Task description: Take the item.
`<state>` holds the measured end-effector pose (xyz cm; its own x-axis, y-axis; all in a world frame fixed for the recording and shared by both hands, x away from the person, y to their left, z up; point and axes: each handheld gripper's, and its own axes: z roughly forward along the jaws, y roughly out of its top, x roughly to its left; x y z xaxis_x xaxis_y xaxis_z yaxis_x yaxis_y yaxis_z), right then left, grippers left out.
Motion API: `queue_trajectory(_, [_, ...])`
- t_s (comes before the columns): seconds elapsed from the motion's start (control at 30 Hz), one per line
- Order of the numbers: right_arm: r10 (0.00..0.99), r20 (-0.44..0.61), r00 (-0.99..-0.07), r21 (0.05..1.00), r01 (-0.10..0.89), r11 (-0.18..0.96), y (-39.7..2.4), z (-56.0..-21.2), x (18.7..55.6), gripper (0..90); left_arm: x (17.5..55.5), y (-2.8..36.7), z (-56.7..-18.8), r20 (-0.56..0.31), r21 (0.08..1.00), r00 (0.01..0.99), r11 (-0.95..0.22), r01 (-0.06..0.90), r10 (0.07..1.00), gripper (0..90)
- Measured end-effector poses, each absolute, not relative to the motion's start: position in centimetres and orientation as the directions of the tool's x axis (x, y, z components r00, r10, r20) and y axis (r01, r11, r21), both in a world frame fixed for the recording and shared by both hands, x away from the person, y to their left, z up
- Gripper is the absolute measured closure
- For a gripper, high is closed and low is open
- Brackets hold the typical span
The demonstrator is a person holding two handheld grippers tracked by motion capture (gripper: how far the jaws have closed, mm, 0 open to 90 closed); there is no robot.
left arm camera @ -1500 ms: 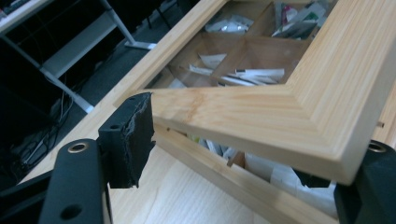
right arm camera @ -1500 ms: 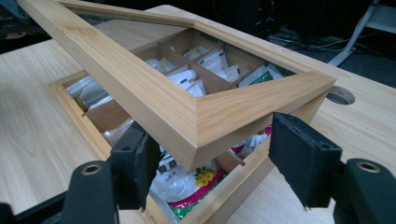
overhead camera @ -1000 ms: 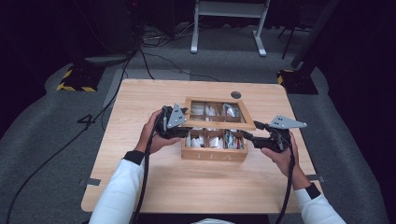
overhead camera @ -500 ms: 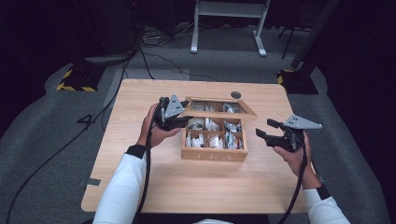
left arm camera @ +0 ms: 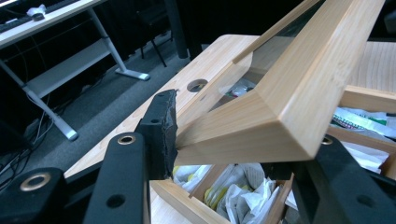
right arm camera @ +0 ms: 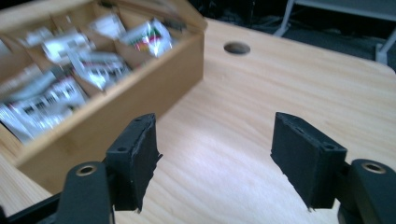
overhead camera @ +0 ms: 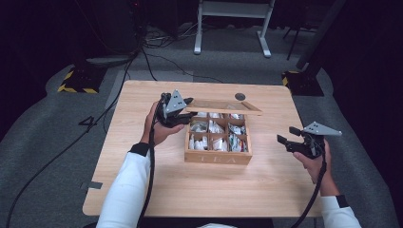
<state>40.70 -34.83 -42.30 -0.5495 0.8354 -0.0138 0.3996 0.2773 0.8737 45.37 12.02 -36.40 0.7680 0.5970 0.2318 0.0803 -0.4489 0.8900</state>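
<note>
A wooden tea box (overhead camera: 217, 156) stands at the middle of the table, its compartments full of tea bags (overhead camera: 214, 128). Its glass-paned lid (overhead camera: 223, 107) is raised, hinged at the far side. My left gripper (overhead camera: 189, 110) is shut on the lid's left corner; in the left gripper view the pads (left arm camera: 163, 135) press the lid's frame (left arm camera: 289, 93) above the tea bags (left arm camera: 233, 191). Those jaws have just been closing on the lid. My right gripper (overhead camera: 285, 134) hovers right of the box, open, its jaws just opening further, with nothing between them (right arm camera: 215, 154). The box (right arm camera: 116, 107) lies to its left.
A round cable hole (overhead camera: 240, 96) sits in the table (overhead camera: 142, 190) behind the box. Bare tabletop lies in front of and to the right of the box. Beyond the table are a white desk frame (overhead camera: 233, 28), floor cables and a dark stand (overhead camera: 302, 80).
The left gripper closed on the lid's corner and swung the lid up. The right gripper drew away from the box's right side toward the table's right edge.
</note>
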Motion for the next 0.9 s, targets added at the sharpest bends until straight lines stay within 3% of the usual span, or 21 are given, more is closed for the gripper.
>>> queue_trajectory(0.37, [0.837, 0.026, -0.546, 0.817, 0.493, 0.297, -35.3, -45.2, 41.4, 30.9, 46.3, 12.0, -35.7, 0.206, 0.906, 0.76, -0.414, 0.09, 0.616, 54.0])
queue_trajectory(0.9, [0.804, 0.038, -0.594, 0.771, 0.529, 0.354, -34.2, -47.6, 42.1, 30.0, 48.9, 12.1, -34.2, 0.145, 0.931, 0.747, -0.346, 0.12, 0.649, 54.0])
